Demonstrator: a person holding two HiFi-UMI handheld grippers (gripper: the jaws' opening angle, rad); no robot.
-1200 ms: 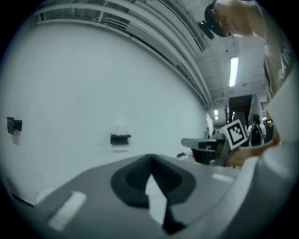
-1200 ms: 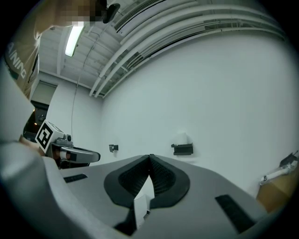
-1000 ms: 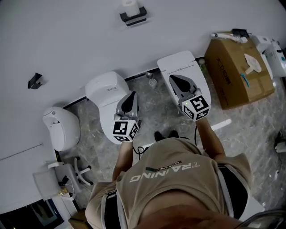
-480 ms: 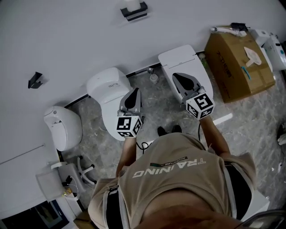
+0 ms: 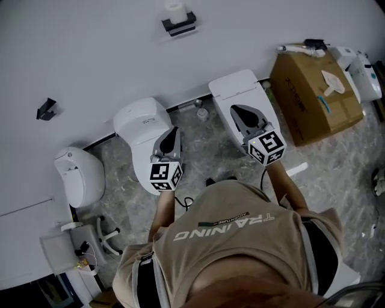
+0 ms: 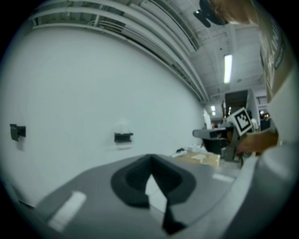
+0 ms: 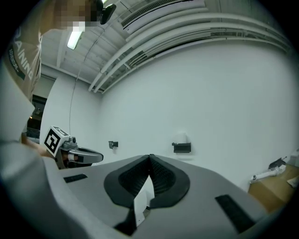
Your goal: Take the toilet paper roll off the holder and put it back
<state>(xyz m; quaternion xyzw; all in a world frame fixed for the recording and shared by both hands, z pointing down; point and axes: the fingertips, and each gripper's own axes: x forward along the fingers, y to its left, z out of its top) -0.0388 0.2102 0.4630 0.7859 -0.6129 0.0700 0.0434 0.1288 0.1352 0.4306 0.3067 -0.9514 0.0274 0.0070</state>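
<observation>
Ahead, white wall (image 5: 90, 48), black holder (image 5: 179, 25) with seemingly a roll (image 5: 174, 8); marbled floor (image 5: 207, 150); left gripper (image 5: 174, 129) and right gripper (image 5: 234, 109) fingers clenched, empty.

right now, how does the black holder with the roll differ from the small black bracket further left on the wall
The holder carries a white toilet paper roll; the bracket is bare. The holder is the wider, bulkier piece; the bracket is much smaller. Both are black and fixed to the same white wall.
</observation>
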